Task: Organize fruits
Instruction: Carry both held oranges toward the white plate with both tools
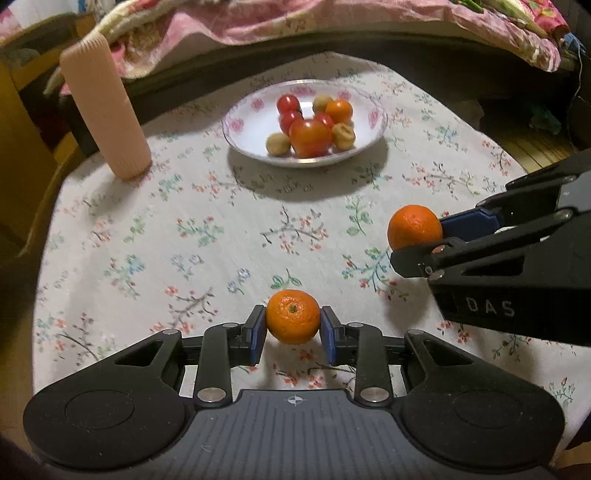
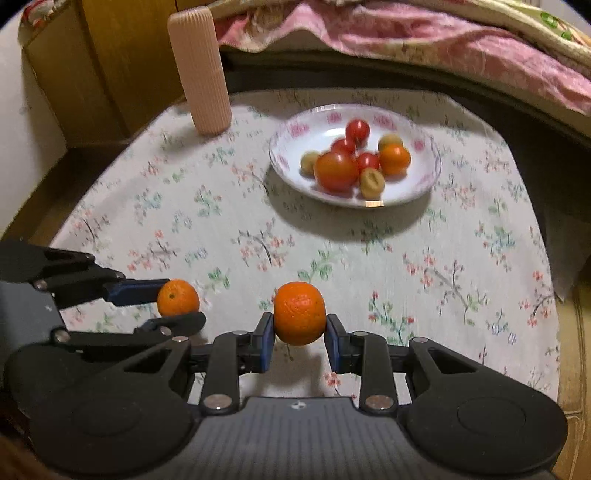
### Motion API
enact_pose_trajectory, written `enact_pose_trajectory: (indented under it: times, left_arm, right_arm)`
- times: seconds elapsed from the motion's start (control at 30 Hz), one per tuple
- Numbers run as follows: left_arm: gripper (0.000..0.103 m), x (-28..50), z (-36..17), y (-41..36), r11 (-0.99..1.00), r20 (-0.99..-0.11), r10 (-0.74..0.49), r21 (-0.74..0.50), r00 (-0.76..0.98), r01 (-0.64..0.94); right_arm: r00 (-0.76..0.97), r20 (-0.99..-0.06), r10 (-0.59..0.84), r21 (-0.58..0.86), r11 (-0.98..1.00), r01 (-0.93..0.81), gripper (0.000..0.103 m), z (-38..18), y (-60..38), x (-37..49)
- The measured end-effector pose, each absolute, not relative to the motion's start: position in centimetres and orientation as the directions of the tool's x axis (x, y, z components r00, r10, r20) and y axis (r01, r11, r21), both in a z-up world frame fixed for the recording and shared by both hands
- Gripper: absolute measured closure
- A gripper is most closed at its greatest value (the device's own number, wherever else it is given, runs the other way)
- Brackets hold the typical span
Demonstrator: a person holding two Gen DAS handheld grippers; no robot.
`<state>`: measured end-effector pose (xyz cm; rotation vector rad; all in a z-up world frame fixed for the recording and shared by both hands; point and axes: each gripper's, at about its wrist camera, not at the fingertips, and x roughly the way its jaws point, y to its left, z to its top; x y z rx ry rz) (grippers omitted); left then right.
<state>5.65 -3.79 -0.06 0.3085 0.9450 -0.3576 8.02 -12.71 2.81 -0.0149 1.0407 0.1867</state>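
My left gripper (image 1: 293, 330) is shut on a mandarin (image 1: 293, 316), held just above the flowered tablecloth near its front edge. The right gripper (image 1: 424, 238) comes in from the right, shut on a second mandarin (image 1: 413, 226). In the right wrist view that second mandarin (image 2: 300, 313) sits between the blue pads of the right gripper (image 2: 300, 332), and the left gripper (image 2: 177, 306) holds its mandarin (image 2: 178, 297) at the lower left. A white flower-rimmed plate (image 1: 251, 122) (image 2: 424, 177) at the far side holds several tomatoes, a small orange fruit and brownish fruits.
A tall ribbed pink cylinder (image 1: 103, 107) (image 2: 201, 70) stands at the table's far left. Beyond the table lie pink quilted covers (image 1: 295, 22). Wooden furniture (image 2: 110, 66) stands to the left. Bare tablecloth (image 1: 184, 229) lies between the grippers and the plate.
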Motion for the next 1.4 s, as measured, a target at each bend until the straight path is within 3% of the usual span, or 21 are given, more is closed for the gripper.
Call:
enact_pose_trajectory:
  times: [0.57,1.4]
  left_arm:
    - [0.064,7.6,2.9,-5.9,0.881,-0.784,-0.173,0.147,0.596,0.449]
    - [0.064,15.5,2.8,-7.3,0.899,-0.782,-0.204,0.089,0.589,0.429]
  right_arm:
    - [0.588,-0.788,0.180,0.115,0.982,-0.147,0.071,7.5,-13.9,10.1]
    - [0.579,-0.808,0.108,0.070,0.994,-0.087,0.071,6.1,-17.2,17.7]
